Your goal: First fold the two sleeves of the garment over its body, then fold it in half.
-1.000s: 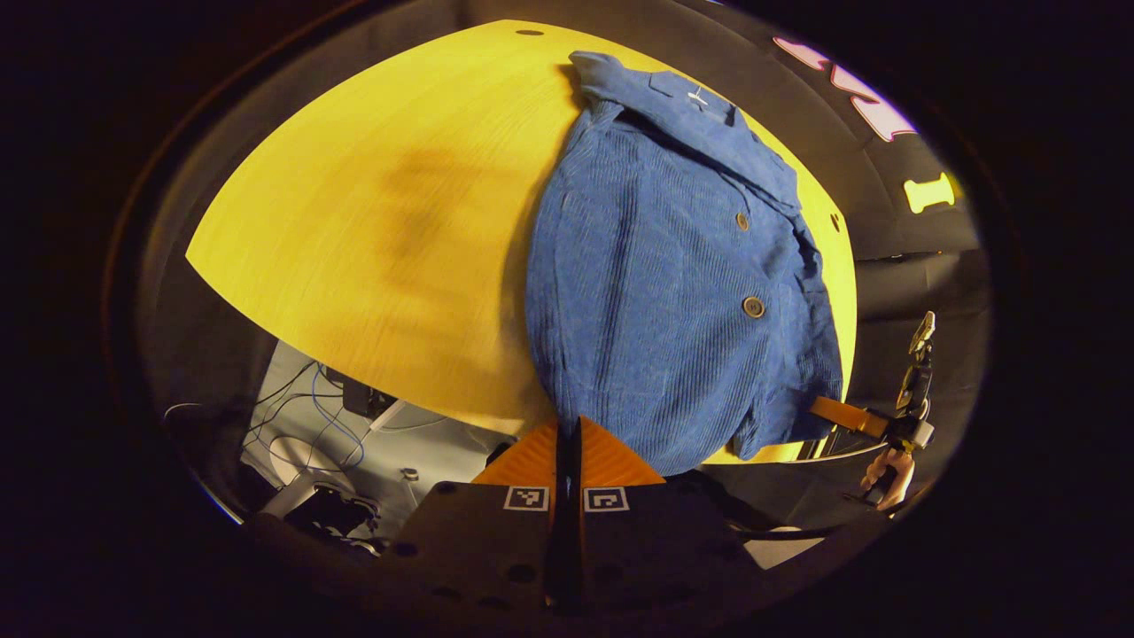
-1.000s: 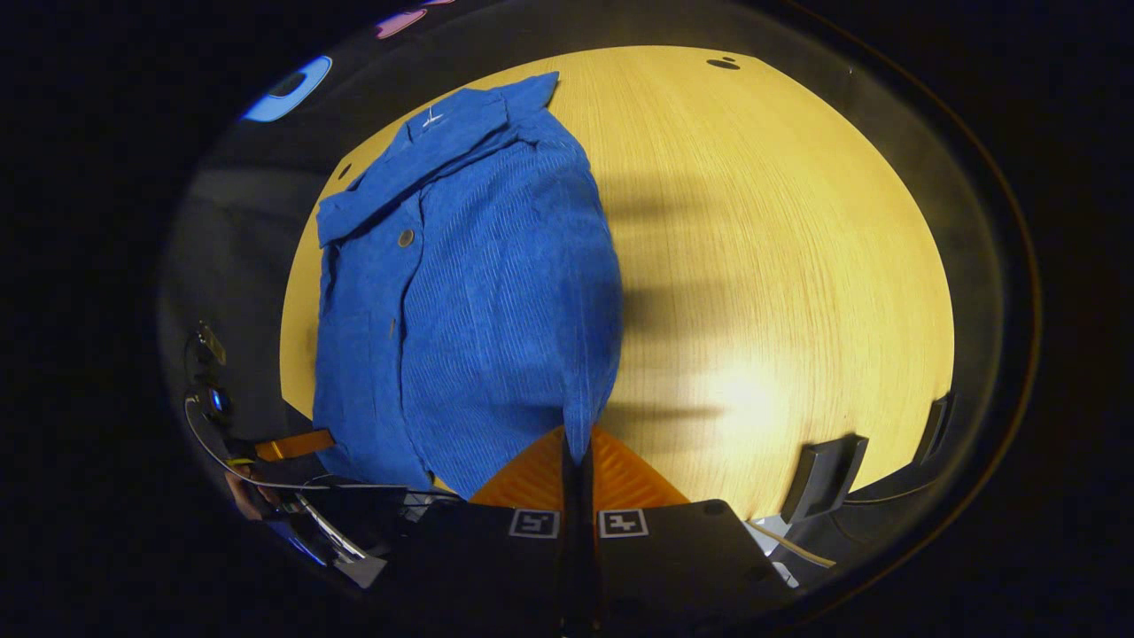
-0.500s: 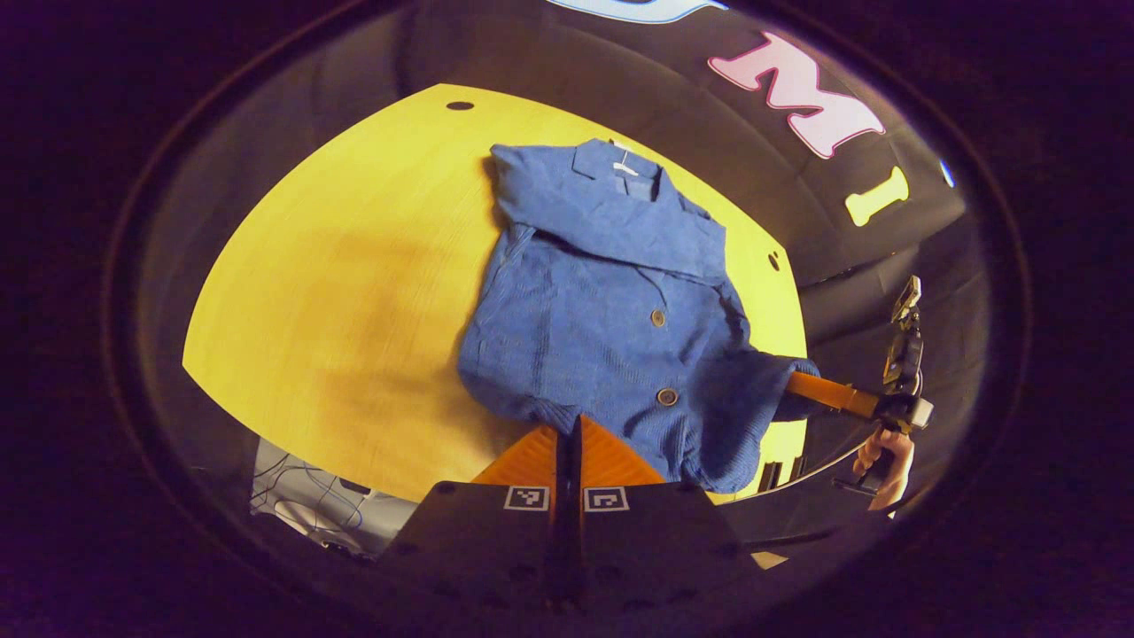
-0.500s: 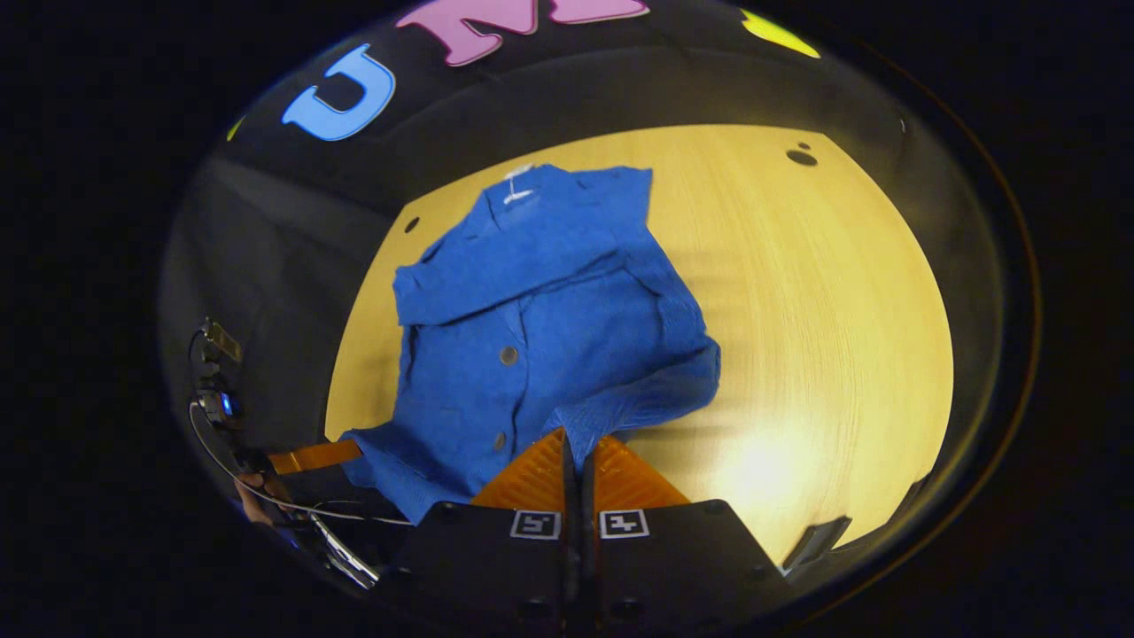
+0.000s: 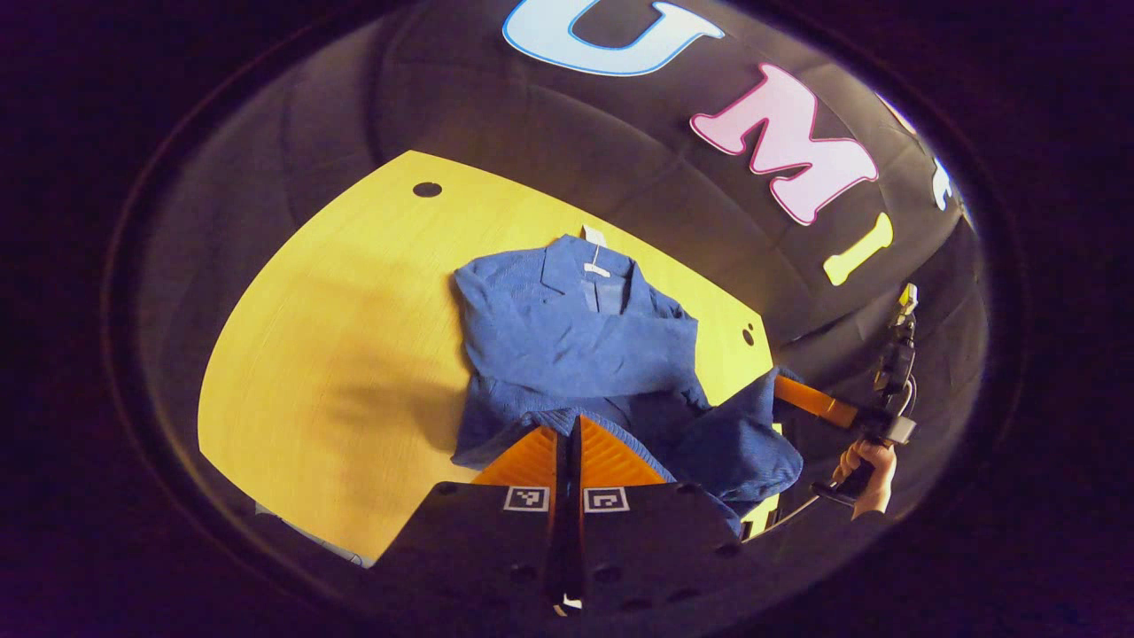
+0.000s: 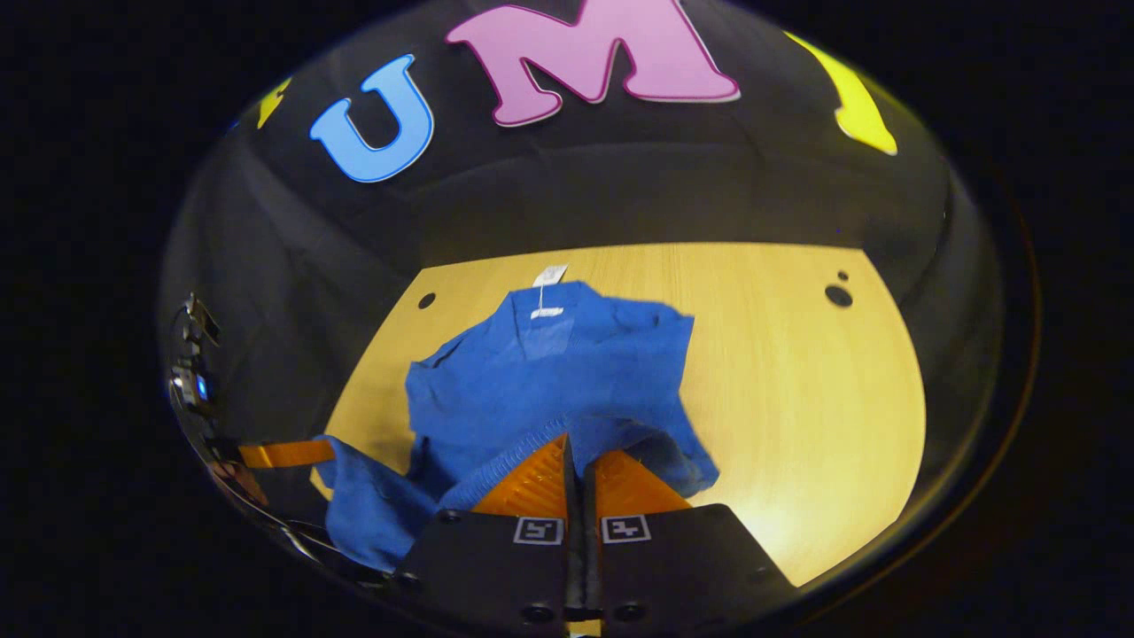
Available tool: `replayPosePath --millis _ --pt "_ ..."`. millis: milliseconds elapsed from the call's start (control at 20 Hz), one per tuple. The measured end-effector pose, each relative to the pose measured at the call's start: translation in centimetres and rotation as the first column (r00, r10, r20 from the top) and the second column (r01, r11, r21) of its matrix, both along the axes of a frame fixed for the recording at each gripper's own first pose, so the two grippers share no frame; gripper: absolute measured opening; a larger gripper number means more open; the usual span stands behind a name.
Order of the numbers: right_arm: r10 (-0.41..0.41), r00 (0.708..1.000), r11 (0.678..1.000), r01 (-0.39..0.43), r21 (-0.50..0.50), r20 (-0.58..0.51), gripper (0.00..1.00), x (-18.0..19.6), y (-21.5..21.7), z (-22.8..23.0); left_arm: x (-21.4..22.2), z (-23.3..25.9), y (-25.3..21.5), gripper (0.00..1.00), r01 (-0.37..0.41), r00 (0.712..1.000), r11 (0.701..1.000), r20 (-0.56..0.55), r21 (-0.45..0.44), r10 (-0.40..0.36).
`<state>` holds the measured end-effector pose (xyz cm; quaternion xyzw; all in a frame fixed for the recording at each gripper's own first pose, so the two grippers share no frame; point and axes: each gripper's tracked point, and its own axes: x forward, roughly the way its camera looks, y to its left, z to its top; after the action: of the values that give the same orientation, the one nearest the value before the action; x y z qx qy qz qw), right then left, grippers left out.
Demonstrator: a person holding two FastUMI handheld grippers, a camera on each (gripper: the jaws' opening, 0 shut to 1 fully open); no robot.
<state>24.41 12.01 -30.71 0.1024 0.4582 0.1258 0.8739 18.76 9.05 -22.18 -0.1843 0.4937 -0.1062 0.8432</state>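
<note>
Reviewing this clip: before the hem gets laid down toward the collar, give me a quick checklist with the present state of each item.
1. Left gripper shut on the blue garment hem: ok.
2. Right gripper shut on the hem: ok.
3. Sleeves folded over the body: cannot tell; cloth is bunched.
4. Collar end with white tag lies flat on the table: ok.
5. Lifted hem level between grippers: not ok; a fold sags below the right gripper in the left gripper view.
6. Bare table beside the garment: ok.
</note>
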Motion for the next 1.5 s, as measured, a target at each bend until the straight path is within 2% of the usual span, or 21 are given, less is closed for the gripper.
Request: replayPosePath --millis 200,350,500,600,750,850,900,950,1050,1200,1250,1300,1350,1450,1500 --pt "-0.038 0.998 0.999 0.036 0.025 0.047 0.01 6.1 0.7 -0.6 6.2 0.0 1.0 0.0 -0.079 0.997 0.996 0.019 -0.035 0.08" --pt "-0.027 0.998 1.0 0.028 -0.014 0.064 0.01 9.7 0.6 -3.6 10.5 -1.5 2.4 0.0 -0.166 0.986 0.984 -0.02 -0.07 0.165" --pt "-0.02 0.999 0.999 0.021 -0.04 0.035 0.0 11.3 0.0 -7.7 13.1 -4.3 4.2 0.0 -0.22 0.974 0.974 -0.072 -0.062 0.215" --pt "-0.062 0.998 0.998 0.063 -0.011 0.014 0.01 12.7 -0.1 -9.7 14.4 -5.6 4.5 0.0 -0.233 0.969 0.97 -0.099 -0.074 0.225" --pt "-0.075 0.996 0.996 0.077 0.034 -0.039 0.0 13.5 0.8 -12.5 16.4 -8.3 5.0 0.0 -0.24 0.963 0.97 -0.137 -0.034 0.233" --pt "-0.095 0.991 0.994 0.1 0.054 -0.09 0.04 13.8 0.8 -14.5 17.2 -10.0 5.4 0.0 -0.256 0.952 0.966 -0.179 -0.019 0.249" --pt "-0.115 0.987 0.99 0.124 0.074 -0.115 0.05 14.0 0.9 -15.0 17.7 -10.4 5.3 0.0 -0.276 0.943 0.96 -0.202 -0.043 0.263" --pt "-0.13 0.982 0.985 0.144 0.095 -0.141 0.23 14.1 1.1 -15.6 17.9 -10.1 4.9 0.0 -0.297 0.939 0.951 -0.207 -0.09 0.274" --pt "-0.14 0.981 0.982 0.155 0.11 -0.131 0.27 14.6 1.0 -15.5 18.7 -9.7 4.9 0.0 -0.339 0.931 0.927 -0.199 -0.16 0.306" --pt "-0.15 0.975 0.949 0.189 0.254 -0.165 0.79 14.9 3.0 -13.8 19.4 -8.9 5.1 0.0 -0.396 0.912 0.87 -0.236 -0.292 0.336" --pt "-0.167 0.973 0.938 0.207 0.278 -0.161 0.96 15.4 2.9 -13.5 19.5 -8.5 5.0 0.22 -0.406 0.908 0.855 -0.245 -0.323 0.339" --pt "-0.186 0.972 0.927 0.223 0.302 -0.147 0.96 15.9 2.9 -12.8 19.7 -8.0 5.0 0.36 -0.4 0.913 0.847 -0.234 -0.35 0.334" --pt "-0.204 0.97 0.915 0.237 0.326 -0.132 0.96 16.5 2.8 -12.0 19.7 -7.8 5.0 0.41 -0.391 0.918 0.852 -0.221 -0.35 0.33" --pt "-0.241 0.964 0.89 0.265 0.371 -0.11 0.96 17.3 2.5 -10.4 20.0 -7.3 5.5 0.75 -0.371 0.927 0.872 -0.183 -0.321 0.327" --pt "-0.25 0.963 0.884 0.27 0.382 -0.102 0.96 17.3 2.5 -9.6 20.1 -6.6 5.6 0.75 -0.356 0.934 0.879 -0.159 -0.317 0.321"
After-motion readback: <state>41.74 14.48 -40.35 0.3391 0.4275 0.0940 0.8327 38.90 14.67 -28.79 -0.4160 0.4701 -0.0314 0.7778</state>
